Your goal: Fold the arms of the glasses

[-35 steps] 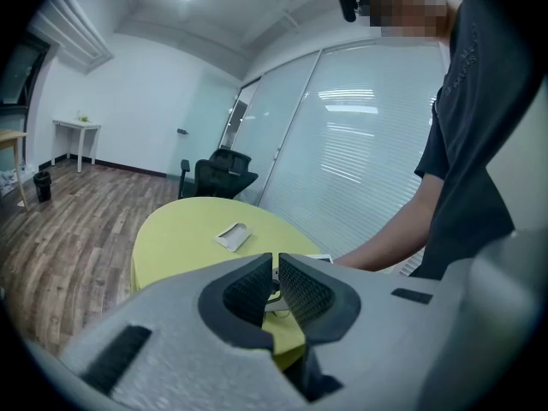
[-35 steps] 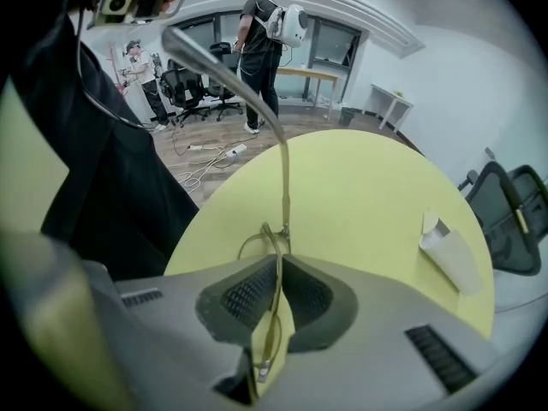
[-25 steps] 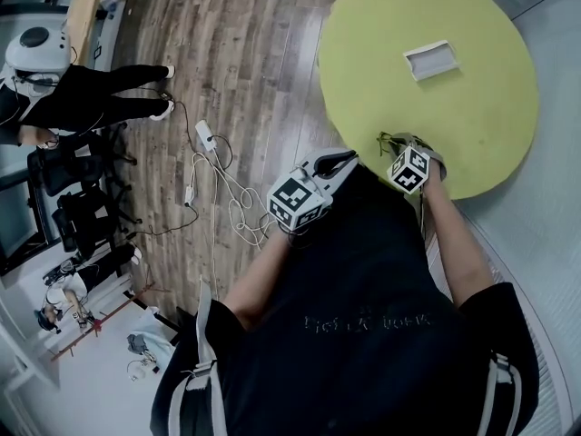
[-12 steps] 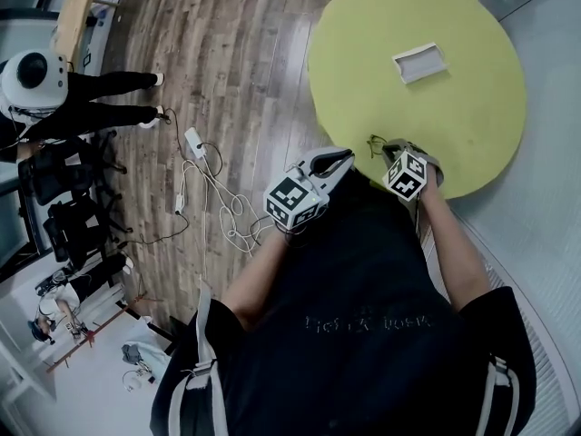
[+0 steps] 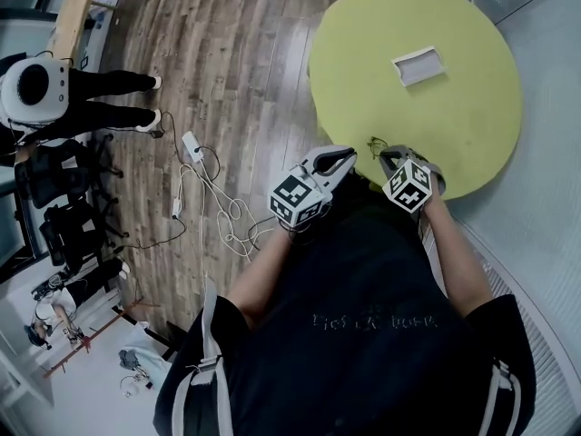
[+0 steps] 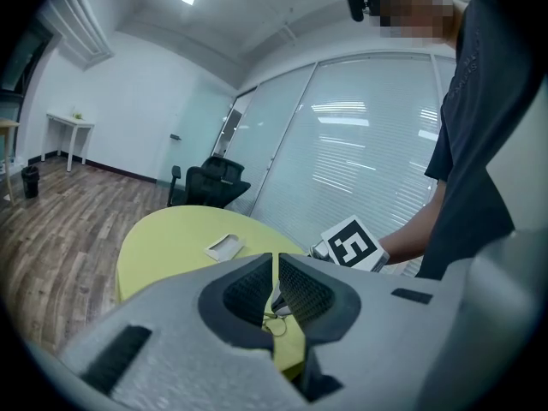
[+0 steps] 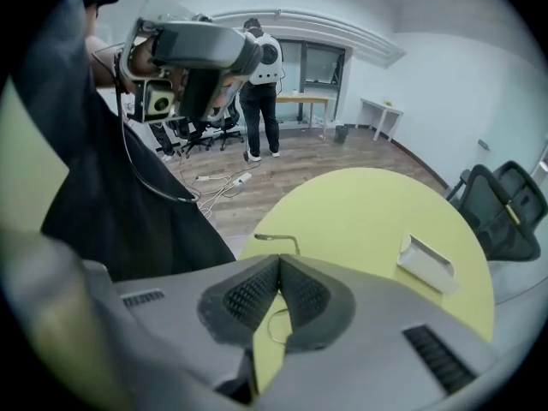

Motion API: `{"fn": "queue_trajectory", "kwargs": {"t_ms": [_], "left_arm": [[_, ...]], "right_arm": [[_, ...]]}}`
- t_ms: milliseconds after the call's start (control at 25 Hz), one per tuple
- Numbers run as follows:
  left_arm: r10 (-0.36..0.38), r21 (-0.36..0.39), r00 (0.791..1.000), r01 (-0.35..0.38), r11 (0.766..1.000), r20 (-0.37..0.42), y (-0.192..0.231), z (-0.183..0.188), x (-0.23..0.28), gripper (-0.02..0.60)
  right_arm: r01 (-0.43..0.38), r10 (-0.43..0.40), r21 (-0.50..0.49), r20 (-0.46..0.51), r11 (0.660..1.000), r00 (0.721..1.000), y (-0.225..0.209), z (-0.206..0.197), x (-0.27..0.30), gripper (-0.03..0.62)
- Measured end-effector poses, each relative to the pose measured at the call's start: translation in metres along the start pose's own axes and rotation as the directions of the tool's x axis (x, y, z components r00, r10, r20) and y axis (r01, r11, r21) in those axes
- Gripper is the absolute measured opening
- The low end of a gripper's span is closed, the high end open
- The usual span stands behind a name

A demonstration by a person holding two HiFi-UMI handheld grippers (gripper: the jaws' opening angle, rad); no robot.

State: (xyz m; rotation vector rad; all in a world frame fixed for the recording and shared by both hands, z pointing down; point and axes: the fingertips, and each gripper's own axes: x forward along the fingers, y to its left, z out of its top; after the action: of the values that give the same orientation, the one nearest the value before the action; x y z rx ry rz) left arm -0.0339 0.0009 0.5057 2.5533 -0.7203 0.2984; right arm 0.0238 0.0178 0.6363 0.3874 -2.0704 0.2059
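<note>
Thin wire-framed glasses (image 5: 374,143) lie at the near edge of the round yellow-green table (image 5: 454,125). My right gripper (image 5: 392,157) is at them; in the right gripper view its jaws (image 7: 279,264) are pressed together, with one glasses arm (image 7: 279,239) sticking out past the tips and a wire rim (image 7: 272,325) showing below the pads. To its left, off the table edge, my left gripper (image 5: 341,159) is shut and holds nothing. In the left gripper view the glasses (image 6: 274,322) show under its closed jaws (image 6: 275,259).
A white open case (image 5: 418,64) lies toward the table's far side. Cables and a power strip (image 5: 193,143) lie on the wooden floor at left. A person (image 5: 73,89) stands by office chairs (image 5: 54,198) further left.
The right gripper's marker cube has drawn slightly toward my body; the glasses stay at the table edge. The left gripper has barely moved. The person at left has shifted a little.
</note>
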Motion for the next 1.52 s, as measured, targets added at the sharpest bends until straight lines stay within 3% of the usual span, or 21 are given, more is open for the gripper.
{"fn": "queue_trajectory", "kwargs": {"t_ms": [240, 800, 1280, 1520], "left_arm": [[-0.003, -0.013, 1.000, 0.003, 1.000, 0.009, 0.006, 0.001, -0.002, 0.035], [-0.019, -0.008, 1.000, 0.019, 1.000, 0.012, 0.012, -0.002, -0.004, 0.035], [-0.025, -0.013, 1.000, 0.026, 1.000, 0.005, 0.015, -0.005, -0.008, 0.035], [-0.031, -0.016, 1.000, 0.031, 0.999, 0.004, 0.015, -0.004, -0.008, 0.035]], "right_arm": [[-0.009, 0.009, 0.009, -0.010, 1.000, 1.000, 0.008, 0.010, -0.012, 0.031], [-0.029, 0.028, 0.167, 0.008, 0.986, 1.000, 0.015, 0.026, -0.017, 0.034], [0.011, -0.006, 0.265, -0.020, 0.964, 1.000, 0.008, 0.029, -0.011, 0.035], [0.003, 0.008, 0.325, -0.031, 0.946, 0.999, 0.009, 0.025, -0.008, 0.088]]}}
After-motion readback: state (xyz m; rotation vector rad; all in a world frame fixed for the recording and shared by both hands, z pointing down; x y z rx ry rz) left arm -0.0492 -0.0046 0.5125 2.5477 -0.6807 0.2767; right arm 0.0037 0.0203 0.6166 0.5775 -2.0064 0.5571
